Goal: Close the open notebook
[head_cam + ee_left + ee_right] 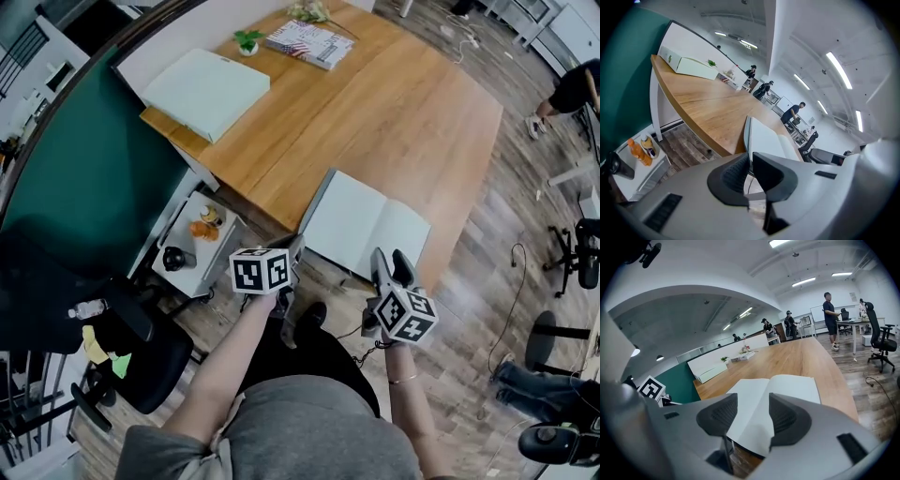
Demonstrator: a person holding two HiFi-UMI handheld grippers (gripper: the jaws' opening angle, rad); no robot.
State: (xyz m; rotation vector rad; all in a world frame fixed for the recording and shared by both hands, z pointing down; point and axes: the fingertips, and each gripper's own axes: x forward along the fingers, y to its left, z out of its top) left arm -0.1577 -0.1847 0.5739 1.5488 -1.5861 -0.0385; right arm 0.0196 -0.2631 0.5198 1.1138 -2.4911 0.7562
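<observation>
An open notebook point(366, 225) with blank white pages lies at the near edge of the wooden table point(394, 112). My left gripper point(296, 247) is at the notebook's near left corner. In the left gripper view the notebook's point(766, 137) left edge runs into the narrow slit between the jaws, and the left gripper point(750, 157) is shut on it. My right gripper point(384, 261) hovers at the near edge of the right page. In the right gripper view the right gripper point(753, 403) stands open, with the notebook point(787, 386) seen between the jaws but untouched.
A flat white box point(206, 92), a small plant point(247, 40) and a printed book point(309, 42) lie at the table's far end. A low side table point(183, 267) with an orange bottle and a black chair point(141, 361) stand to my left, below a green partition point(84, 178).
</observation>
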